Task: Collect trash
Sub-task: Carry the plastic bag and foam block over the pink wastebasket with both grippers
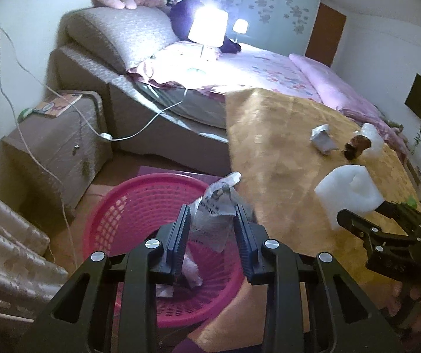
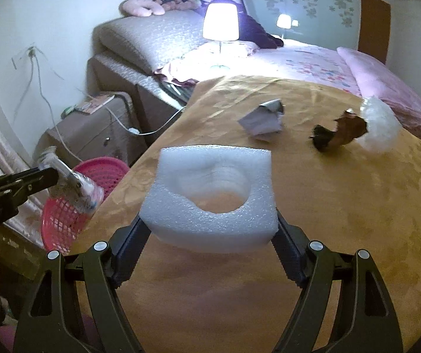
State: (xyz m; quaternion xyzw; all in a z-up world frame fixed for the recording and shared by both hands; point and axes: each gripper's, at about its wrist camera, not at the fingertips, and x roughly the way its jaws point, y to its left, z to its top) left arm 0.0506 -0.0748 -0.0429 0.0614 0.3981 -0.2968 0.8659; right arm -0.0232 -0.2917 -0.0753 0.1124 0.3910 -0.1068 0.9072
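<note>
At nine o'clock in the left wrist view, a brown bedside cabinet (image 1: 54,144) is being crossed by a white cable (image 1: 63,108). At six o'clock, a crumpled clear plastic bag (image 1: 214,209) with printing on it is being pinched between the pads of the left gripper (image 1: 211,232), and it is being held above the pink basket (image 1: 116,206), which is standing on the floor just beside the cloth-covered table (image 1: 284,147); some scraps are lying in the basket's bottom. At twelve o'clock, a lit lamp (image 1: 207,28) is standing on the bed (image 1: 269,64). At three o'clock, a crumpled white paper (image 1: 322,139), a brown scrap (image 1: 357,147) and a clear plastic wad (image 1: 370,135) are lying on the table. In the right wrist view, the left gripper and its bag are being seen at nine o'clock, over the basket's rim. At the centre, a white foam block (image 2: 213,194) with a round hole is being clamped at its two sides by the widely spread right gripper (image 2: 210,235), and it is being held clear of the table surface. At two o'clock, the remaining trash is lying well apart from the block.
</note>
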